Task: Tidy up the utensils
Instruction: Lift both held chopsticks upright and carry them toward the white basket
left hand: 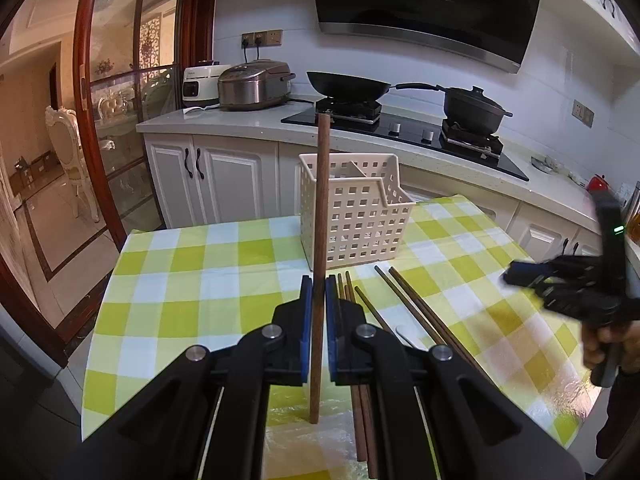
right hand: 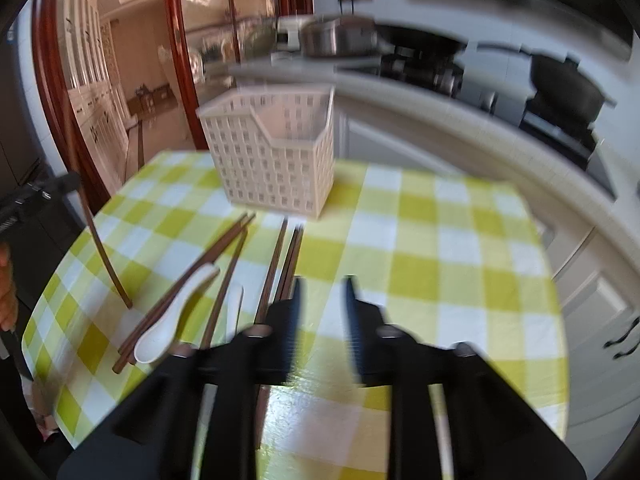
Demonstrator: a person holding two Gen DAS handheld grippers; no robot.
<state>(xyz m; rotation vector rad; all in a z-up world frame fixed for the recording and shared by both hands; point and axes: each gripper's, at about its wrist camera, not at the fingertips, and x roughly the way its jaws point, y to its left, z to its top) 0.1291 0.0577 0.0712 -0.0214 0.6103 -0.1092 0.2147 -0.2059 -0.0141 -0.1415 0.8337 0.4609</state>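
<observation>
With the left tongs (left hand: 319,316) clamping 1 upright chopstick (left hand: 321,240), keep it vertical over the basket (left hand: 360,216) at frame centre before lowering; right tongs (right hand: 323,312) gape empty.

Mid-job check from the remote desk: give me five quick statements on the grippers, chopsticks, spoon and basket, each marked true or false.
1. The left gripper is shut on a chopstick held upright. True.
2. The right gripper holds the white spoon. False: its jaws are open with nothing between them, and the spoon lies on the tablecloth.
3. The white basket already has chopsticks in it. False: what shows of its inside holds none.
4. Several loose chopsticks lie on the tablecloth in front of the basket. True.
5. The basket lies tipped on its side. False: it stands upright on the tablecloth.
</observation>
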